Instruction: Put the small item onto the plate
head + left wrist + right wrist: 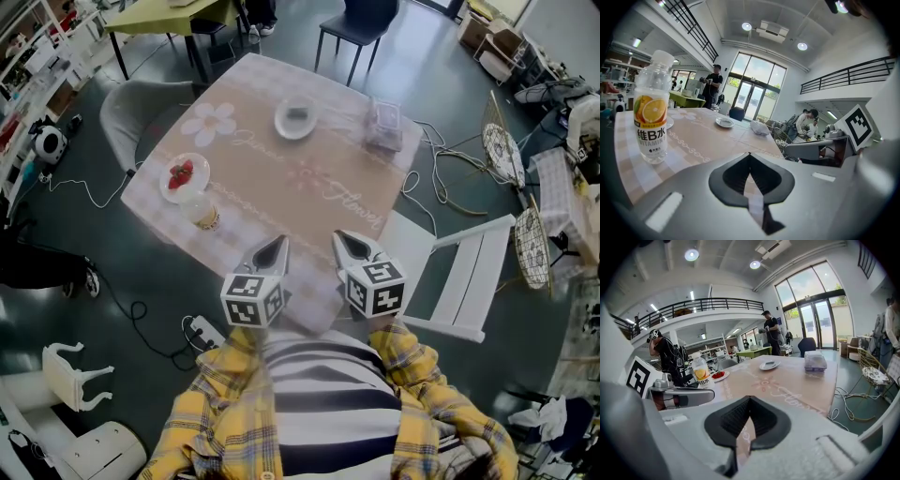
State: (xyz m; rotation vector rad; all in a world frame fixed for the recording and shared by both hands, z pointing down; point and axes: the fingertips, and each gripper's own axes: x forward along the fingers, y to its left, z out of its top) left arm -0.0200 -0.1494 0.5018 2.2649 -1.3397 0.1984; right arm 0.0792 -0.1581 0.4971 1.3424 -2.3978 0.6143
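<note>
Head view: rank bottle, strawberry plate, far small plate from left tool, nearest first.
1. Vitamin-water bottle, front left.
2. Strawberry plate, just beyond the bottle, left edge.
3. Small plate holding a grey item, far centre.

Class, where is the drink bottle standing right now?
In the head view the bottle stands upright near the left edge of the table, right beside the strawberry plate, on its near side.

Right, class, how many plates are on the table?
2. One plate with red fruit lies near the table's left edge by the bottle; the other plate, bearing a dark item, towards the far side. None seems hidden.
</note>
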